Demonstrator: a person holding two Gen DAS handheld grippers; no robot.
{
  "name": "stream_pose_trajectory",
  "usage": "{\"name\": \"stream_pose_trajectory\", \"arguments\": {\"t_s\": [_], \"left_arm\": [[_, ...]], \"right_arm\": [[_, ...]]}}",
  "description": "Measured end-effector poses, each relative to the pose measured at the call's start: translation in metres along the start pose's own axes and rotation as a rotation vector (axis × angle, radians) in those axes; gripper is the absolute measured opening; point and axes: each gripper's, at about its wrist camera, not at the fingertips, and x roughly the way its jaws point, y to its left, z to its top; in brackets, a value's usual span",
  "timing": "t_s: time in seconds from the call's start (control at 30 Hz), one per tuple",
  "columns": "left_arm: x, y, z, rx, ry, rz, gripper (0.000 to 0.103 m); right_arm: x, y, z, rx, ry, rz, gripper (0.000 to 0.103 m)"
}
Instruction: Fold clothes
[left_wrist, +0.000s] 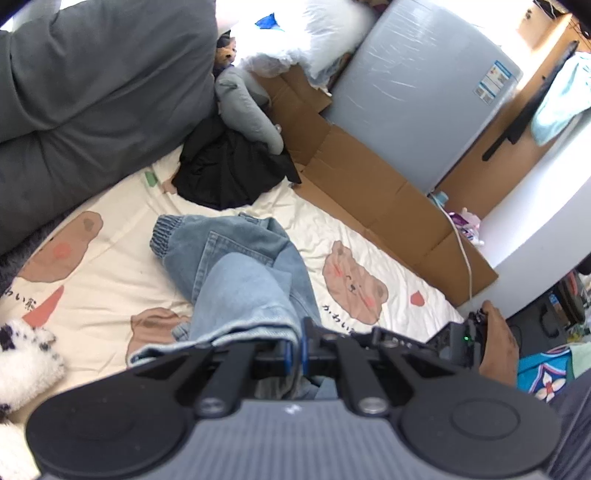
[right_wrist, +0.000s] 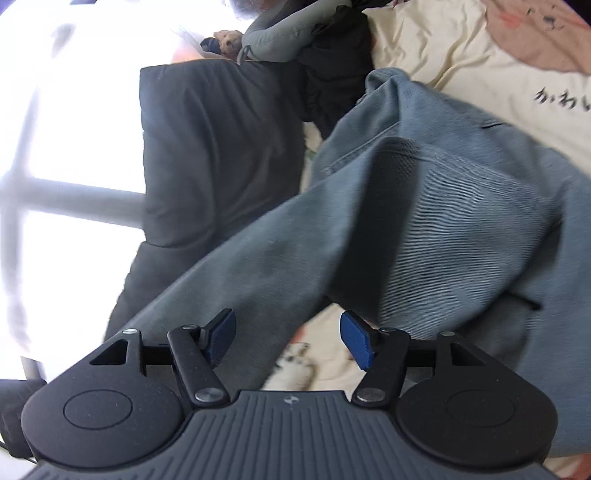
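a pair of light blue denim jeans with an elasticated waistband lay rumpled on a cream bedsheet printed with brown bears, one leg drawn up toward the left gripper, whose blue pads were pinched tight on the hem edge of that leg. in the right wrist view the right gripper stood with its jaws well apart, nothing between the blue pads, the denim hanging just ahead of and above them; the person's hand on that tool showed at the far edge of the left view. the step in hand appeared to be getting a second hold on the lifted leg so the jeans could be stretched out flat before folding. doing it well likely meant bringing the open jaws onto the free edge of the same leg, not a mid-panel bulge, and closing only once a single layer of cloth sat fully between the pads. the left hold looked better kept firm and high enough to keep the cloth taut, as slack could bunch and spoil the crease. a black crumpled garment and a grey padded pillow lay beyond the waistband, close enough to snag if the jeans were dragged that way
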Motion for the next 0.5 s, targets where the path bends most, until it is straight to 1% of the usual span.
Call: {"name": "stream_pose_trajectory", "arguments": {"t_s": [0.13,0.23,0.37,0.5], "left_arm": [[-0.005,-0.004,0.002,0.000,-0.008,-0.020,0.005],[-0.007,-0.005,0.004,-0.003,-0.002,-0.033,0.005],[-0.010,-0.004,0.002,-0.006,0.005,-0.033,0.005],[-0.012,-0.003,-0.001,0.017,0.018,-0.018,0.005]], "right_arm": [[0.013,-0.002,0.002,0.049,0.013,0.046,0.077],[0.020,-0.007,0.002,0.108,0.009,0.086,0.079],[0.031,-0.019,0.001,0.199,0.004,0.142,0.080],[0.042,-0.024,-0.001,0.253,-0.008,0.166,0.079]]}}
